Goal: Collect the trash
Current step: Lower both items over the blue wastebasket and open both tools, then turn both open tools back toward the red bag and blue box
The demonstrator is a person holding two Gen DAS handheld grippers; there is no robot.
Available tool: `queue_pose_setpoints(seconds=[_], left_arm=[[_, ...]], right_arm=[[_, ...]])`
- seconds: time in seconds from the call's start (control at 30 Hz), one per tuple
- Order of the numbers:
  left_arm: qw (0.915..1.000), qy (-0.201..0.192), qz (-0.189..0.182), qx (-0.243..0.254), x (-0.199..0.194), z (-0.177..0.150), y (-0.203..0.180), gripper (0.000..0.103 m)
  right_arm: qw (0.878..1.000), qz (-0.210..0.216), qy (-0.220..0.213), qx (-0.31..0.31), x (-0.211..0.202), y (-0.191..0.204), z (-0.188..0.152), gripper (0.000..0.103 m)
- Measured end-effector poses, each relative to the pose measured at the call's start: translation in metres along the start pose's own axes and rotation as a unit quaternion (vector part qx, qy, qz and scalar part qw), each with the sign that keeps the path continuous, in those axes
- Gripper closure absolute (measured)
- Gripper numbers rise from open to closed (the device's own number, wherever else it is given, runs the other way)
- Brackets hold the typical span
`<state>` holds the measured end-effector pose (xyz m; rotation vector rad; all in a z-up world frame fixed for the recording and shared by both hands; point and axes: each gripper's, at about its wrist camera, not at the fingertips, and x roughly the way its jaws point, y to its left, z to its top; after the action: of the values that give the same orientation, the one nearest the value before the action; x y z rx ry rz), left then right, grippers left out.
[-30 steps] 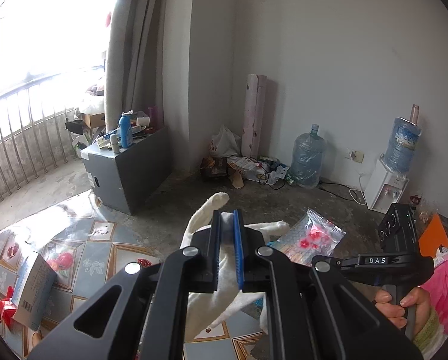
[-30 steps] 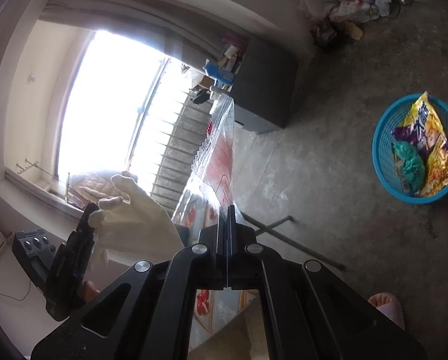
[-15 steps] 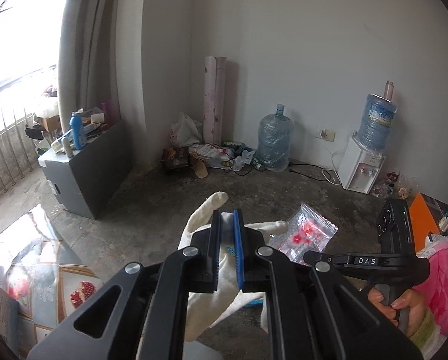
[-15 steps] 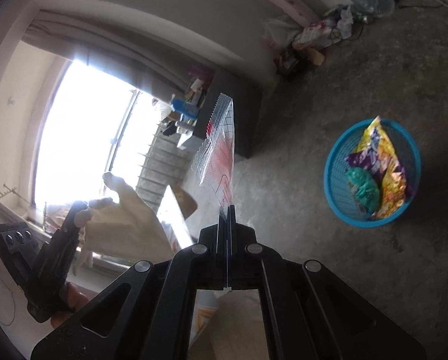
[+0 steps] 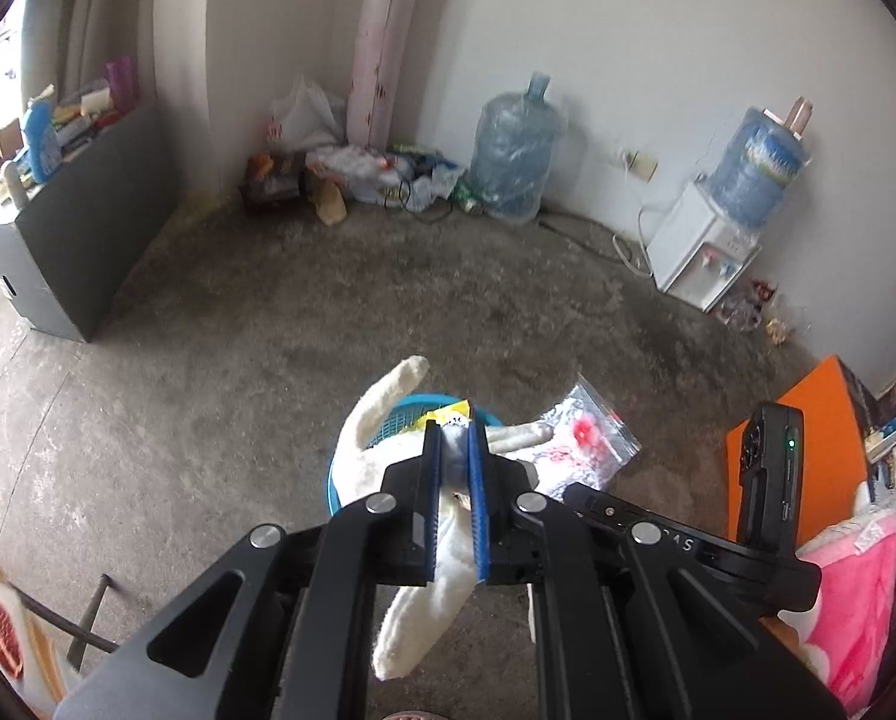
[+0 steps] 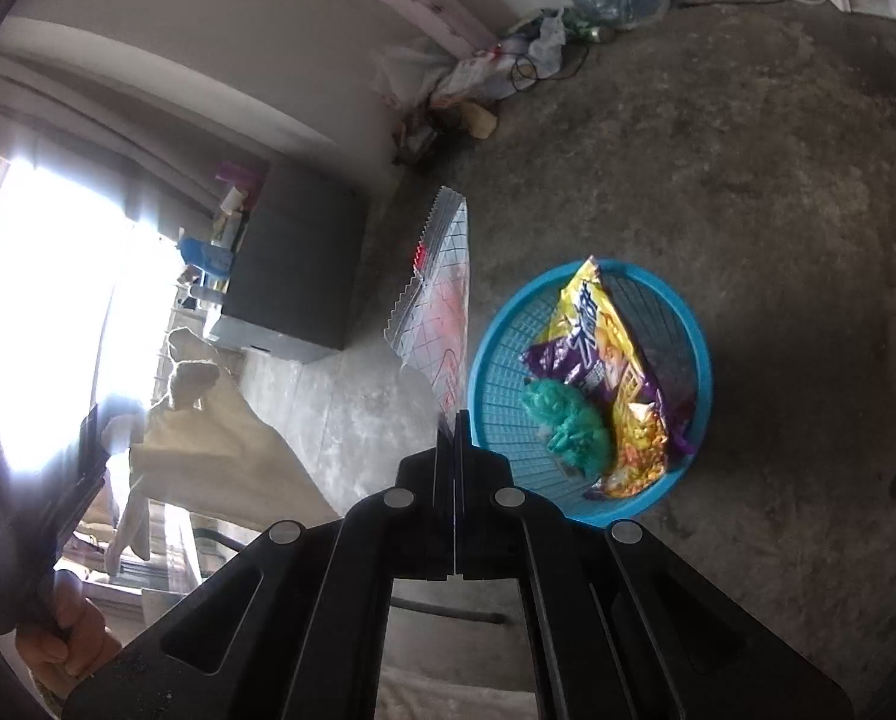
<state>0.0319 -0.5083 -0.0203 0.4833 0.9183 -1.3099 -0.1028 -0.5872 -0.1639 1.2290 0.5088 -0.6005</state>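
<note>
Both views have swung from the window and balcony rail down to the bare concrete floor [image 5: 387,312], and the round blue plastic mesh basket [image 6: 496,348], which lay off to the side half a second ago, now sits directly ahead of both tools. Judgement: the carry is nearly over and both items are close to drop-off.

The basket stands on the floor and already holds a yellow-and-purple foil snack bag [image 6: 610,360] with a crumpled teal wad [image 6: 568,426] lying against it.

The left claw [image 5: 455,498] is clamped on a white cloth work glove [image 5: 381,420], which hangs over the basket's near rim.

The right claw [image 6: 455,480] is pressed together on the edge of a clear grid-printed zip bag with red marks [image 6: 441,294], held upright just beside the basket, not yet over it.
</note>
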Motion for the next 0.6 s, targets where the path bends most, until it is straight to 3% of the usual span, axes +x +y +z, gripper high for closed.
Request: queue_pose_setpoints(seconds=[0.07, 0.17, 0.2, 0.23, 0.27, 0.33, 0.37, 0.43, 0.6], left_arm=[[0.9998, 0.018, 0.002, -0.004, 0.021, 0.003, 0.004, 0.094], [0.9983, 0.057, -0.005, -0.004, 0.06, 0.003, 0.008, 0.084], [0.9971, 0.076, -0.004, -0.007, 0.075, 0.002, 0.009, 0.064], [0.9951, 0.098, 0.001, -0.013, 0.093, 0.001, 0.012, 0.053], [0.9932, 0.114, 0.008, -0.023, 0.107, -0.003, 0.016, 0.047], [0.9901, 0.134, 0.016, -0.037, 0.121, -0.01, 0.019, 0.047], [0.9895, 0.137, 0.014, -0.043, 0.122, -0.013, 0.02, 0.047], [0.9907, 0.126, 0.002, -0.051, 0.116, -0.018, 0.021, 0.047], [0.9942, 0.102, 0.005, -0.033, 0.092, -0.015, 0.012, 0.047]], right_arm=[[1.0, -0.01, 0.008, 0.0, 0.015, -0.004, 0.005, 0.103], [0.999, -0.027, 0.03, 0.007, 0.045, -0.019, 0.012, 0.087], [0.998, -0.05, 0.044, 0.011, 0.058, -0.028, 0.013, 0.069], [0.996, -0.072, 0.056, 0.016, 0.07, -0.038, 0.013, 0.06], [0.995, -0.079, 0.066, 0.02, 0.079, -0.047, 0.012, 0.06], [0.991, -0.101, 0.079, 0.046, 0.084, -0.065, 0.008, 0.06], [0.991, -0.092, 0.075, 0.056, 0.08, -0.069, 0.006, 0.06], [0.993, -0.08, 0.06, 0.059, 0.067, -0.073, 0.002, 0.055], [0.995, -0.075, 0.031, 0.057, 0.035, -0.07, -0.005, 0.054]])
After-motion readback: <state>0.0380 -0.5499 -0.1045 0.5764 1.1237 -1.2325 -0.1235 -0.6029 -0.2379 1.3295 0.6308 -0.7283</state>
